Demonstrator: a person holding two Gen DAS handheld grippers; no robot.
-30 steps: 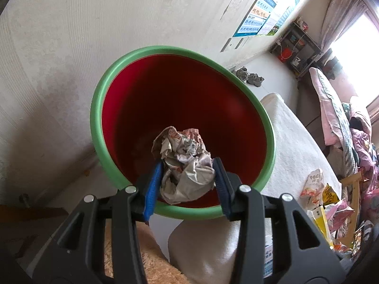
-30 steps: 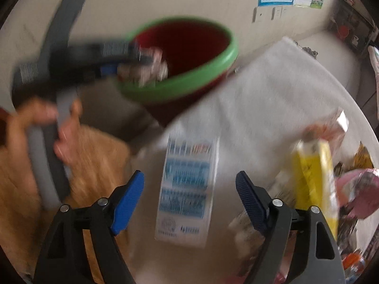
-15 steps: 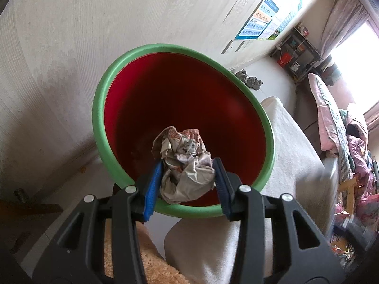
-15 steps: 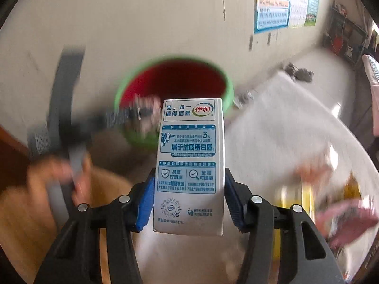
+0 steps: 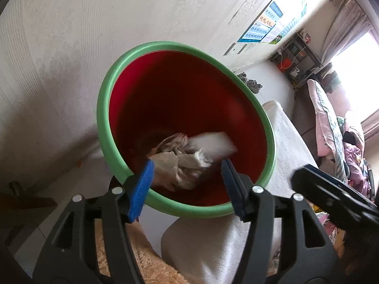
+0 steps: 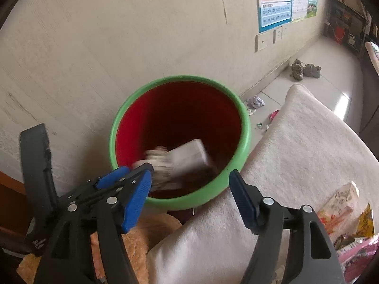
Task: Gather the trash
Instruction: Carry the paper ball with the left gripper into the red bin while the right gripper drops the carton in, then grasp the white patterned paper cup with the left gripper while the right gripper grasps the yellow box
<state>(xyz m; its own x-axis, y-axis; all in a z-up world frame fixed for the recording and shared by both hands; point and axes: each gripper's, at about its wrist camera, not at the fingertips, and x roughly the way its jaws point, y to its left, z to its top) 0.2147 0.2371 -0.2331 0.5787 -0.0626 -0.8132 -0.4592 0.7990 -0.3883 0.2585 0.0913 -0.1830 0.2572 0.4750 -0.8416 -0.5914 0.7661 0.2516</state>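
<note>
- Both grippers hang over the bin (image 6: pixel 246 127), green rim, red inside, standing by the wall beside the white blanket (image 6: pixel 308 146).
- Left gripper (image 5: pixel 187 187): jaws spreading apart right now, the paper wad (image 5: pixel 180 165) loose between them and below, no pad pressing on it. It looks to be dropping into the red well.
- Right gripper (image 6: pixel 189 189): jaws widening too, nothing between the pads. The carton (image 6: pixel 189 158), blurred, lies inside the bin, tilted, its long side slanting up to the right, touching the wad in the right-wrist view.
- So both pieces are in the bin or falling into it; this drop looks finished.
- What matters next: the remaining trash lies away from the bin, on the right. Snack packets (image 6: pixel 343 206) sit on the blanket's far right edge, just beside the right gripper's right finger.
- More scraps (image 6: pixel 255 101) lie on the floor past the bin, near the wall.
- My call: the right hand is nearer the packets and should swing right and down; the left is nearer the bin.
</note>
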